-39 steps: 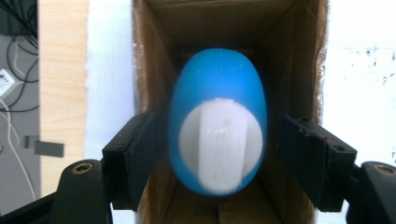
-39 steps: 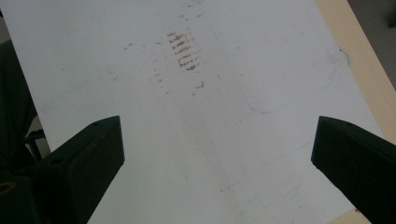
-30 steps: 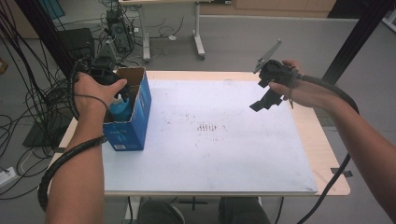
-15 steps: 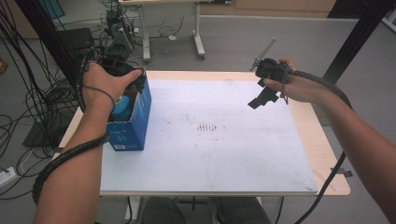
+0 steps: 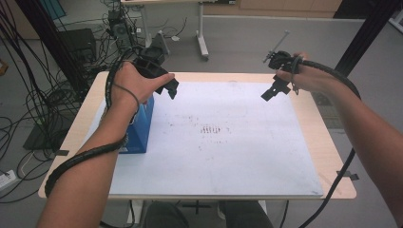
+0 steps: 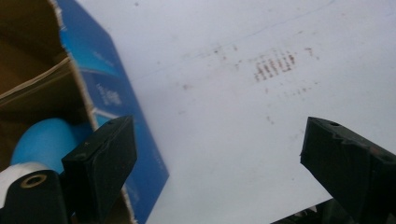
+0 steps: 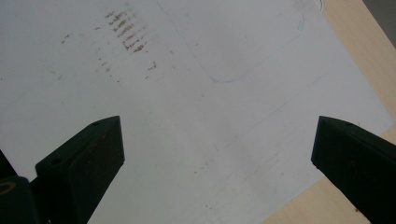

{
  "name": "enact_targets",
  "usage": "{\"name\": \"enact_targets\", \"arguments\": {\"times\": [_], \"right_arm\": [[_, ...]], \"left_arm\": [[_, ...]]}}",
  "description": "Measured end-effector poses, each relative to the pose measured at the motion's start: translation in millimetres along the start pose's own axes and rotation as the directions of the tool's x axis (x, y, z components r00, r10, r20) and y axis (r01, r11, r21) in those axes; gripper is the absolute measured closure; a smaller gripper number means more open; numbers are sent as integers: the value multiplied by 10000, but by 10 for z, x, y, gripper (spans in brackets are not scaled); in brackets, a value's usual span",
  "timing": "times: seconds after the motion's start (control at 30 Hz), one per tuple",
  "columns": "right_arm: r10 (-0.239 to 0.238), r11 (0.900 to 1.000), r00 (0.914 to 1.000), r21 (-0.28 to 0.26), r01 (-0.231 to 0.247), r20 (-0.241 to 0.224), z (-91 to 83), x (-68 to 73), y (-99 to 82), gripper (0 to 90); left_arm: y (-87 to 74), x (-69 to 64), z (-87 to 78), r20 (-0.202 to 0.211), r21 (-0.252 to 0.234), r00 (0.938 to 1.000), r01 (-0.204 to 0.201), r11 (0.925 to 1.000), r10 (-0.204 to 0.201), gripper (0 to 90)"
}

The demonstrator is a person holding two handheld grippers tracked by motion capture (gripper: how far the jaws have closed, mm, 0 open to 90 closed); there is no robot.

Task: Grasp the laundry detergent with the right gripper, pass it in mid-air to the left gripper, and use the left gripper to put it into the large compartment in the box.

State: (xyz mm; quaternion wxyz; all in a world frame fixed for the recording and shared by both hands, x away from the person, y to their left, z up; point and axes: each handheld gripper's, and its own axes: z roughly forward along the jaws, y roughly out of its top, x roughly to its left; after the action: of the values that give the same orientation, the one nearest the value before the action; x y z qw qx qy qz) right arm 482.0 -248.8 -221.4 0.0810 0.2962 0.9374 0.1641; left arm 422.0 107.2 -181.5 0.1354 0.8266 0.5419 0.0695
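Now that my left claw [image 5: 172, 90] has lifted out of the blue box [image 5: 140, 124] and swung inward over the white sheet [image 5: 223, 156], its jaws have just been opening and stand released, with nothing between them. I read that as the drop being done: the blue and white thing [image 6: 39, 144] lies inside the box, down and to the left of the claw's left jaw in the left gripper view. The box stands open-topped near the table's left edge, just behind and below my left hand [image 5: 138, 80]. Farther right, the faint brown smudges [image 5: 209, 129] lie between the two claws. My right claw [image 5: 274, 90] hangs released and empty above the sheet's far right corner, well apart from the box.
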Motion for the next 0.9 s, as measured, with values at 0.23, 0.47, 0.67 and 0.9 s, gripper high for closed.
{"name": "enact_targets", "arguments": {"times": [0.23,0.47,0.67,0.9], "right_arm": [[732,9966,9971,365,-740,216,3,-197,-57,25],[737,9968,9963,281,-750,438,-22,-229,8,25],[586,9978,9974,281,-598,414,-12,-195,47,25],[563,9980,9976,252,-574,409,-11,-192,46,25]], "left_arm": [[61,-238,38,157,156,9972,-732,9972,730,112],[117,-380,122,280,461,9930,-1160,9922,1148,112],[133,-422,155,349,513,9918,-1249,9908,1232,112],[135,-411,186,337,604,9924,-1200,9909,1182,112]]}}
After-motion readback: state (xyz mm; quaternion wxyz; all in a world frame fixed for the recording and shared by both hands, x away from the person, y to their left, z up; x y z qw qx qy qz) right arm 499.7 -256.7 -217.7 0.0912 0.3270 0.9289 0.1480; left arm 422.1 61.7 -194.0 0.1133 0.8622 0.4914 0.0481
